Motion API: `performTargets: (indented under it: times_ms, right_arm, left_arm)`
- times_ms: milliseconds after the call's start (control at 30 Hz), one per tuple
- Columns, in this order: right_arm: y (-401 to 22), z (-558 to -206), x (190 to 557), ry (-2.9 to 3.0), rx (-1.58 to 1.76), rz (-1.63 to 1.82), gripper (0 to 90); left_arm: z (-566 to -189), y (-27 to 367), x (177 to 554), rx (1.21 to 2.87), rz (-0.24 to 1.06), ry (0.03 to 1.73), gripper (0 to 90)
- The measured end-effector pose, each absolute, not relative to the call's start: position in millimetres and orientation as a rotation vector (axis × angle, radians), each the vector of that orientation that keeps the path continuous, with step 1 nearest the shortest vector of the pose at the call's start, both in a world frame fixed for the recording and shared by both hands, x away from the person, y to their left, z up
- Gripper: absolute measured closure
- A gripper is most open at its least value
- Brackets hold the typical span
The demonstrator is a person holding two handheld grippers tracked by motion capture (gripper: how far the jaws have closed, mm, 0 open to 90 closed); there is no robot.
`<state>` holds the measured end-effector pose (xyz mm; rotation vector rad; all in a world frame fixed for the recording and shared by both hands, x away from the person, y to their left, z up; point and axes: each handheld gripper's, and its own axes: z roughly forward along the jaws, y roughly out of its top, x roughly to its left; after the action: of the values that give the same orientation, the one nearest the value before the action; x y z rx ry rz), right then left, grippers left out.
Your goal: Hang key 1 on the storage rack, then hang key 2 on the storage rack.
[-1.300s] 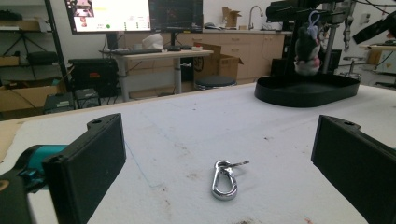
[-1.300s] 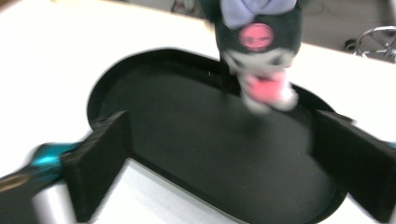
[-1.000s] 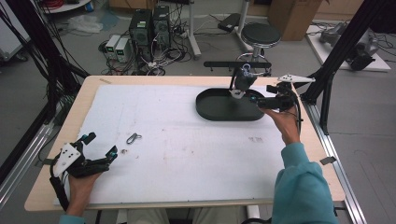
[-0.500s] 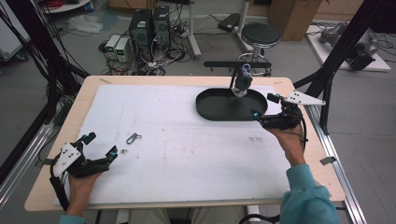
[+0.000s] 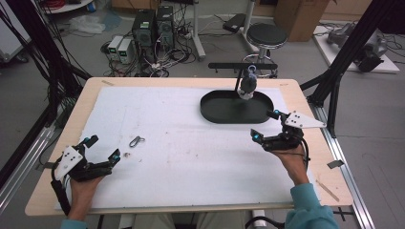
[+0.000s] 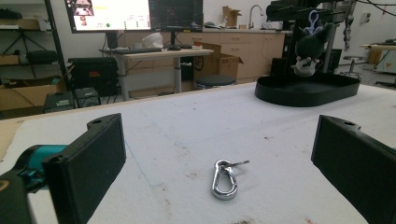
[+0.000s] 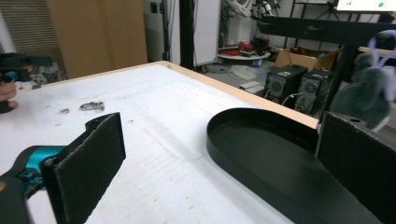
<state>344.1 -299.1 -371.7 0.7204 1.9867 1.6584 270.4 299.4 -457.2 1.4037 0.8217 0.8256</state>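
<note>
A small silver carabiner clip lies on the white table cover, just ahead of my left gripper, which is open and empty near the front left. A black oval tray sits at the back right. Above it a dark plush keychain toy hangs from a black stand. My right gripper is open and empty, just right of and in front of the tray.
The table's wooden edge runs along the back, with black frame posts at the right. A tiny bit of debris lies near the clip. Computers, cables and a stool stand on the floor beyond.
My right gripper has drawn back from the tray toward the front right and come lower. The left gripper and the clip have stayed put.
</note>
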Motion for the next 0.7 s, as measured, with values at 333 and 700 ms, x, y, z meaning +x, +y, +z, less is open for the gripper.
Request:
performTargets:
  times_ms: [333, 700]
  right_arm:
    - [-289.8, -388.0, 337.6, 1.999, 0.729, 1.680, 0.7]
    - [-291.8, -386.7, 337.2, 1.971, 0.716, 1.701, 0.6]
  left_arm:
    - [-456.7, 299.6, 271.4, 1.410, 0.821, 0.831, 3.5]
    - [-457.0, 298.9, 270.1, 1.405, 0.833, 0.822, 3.5]
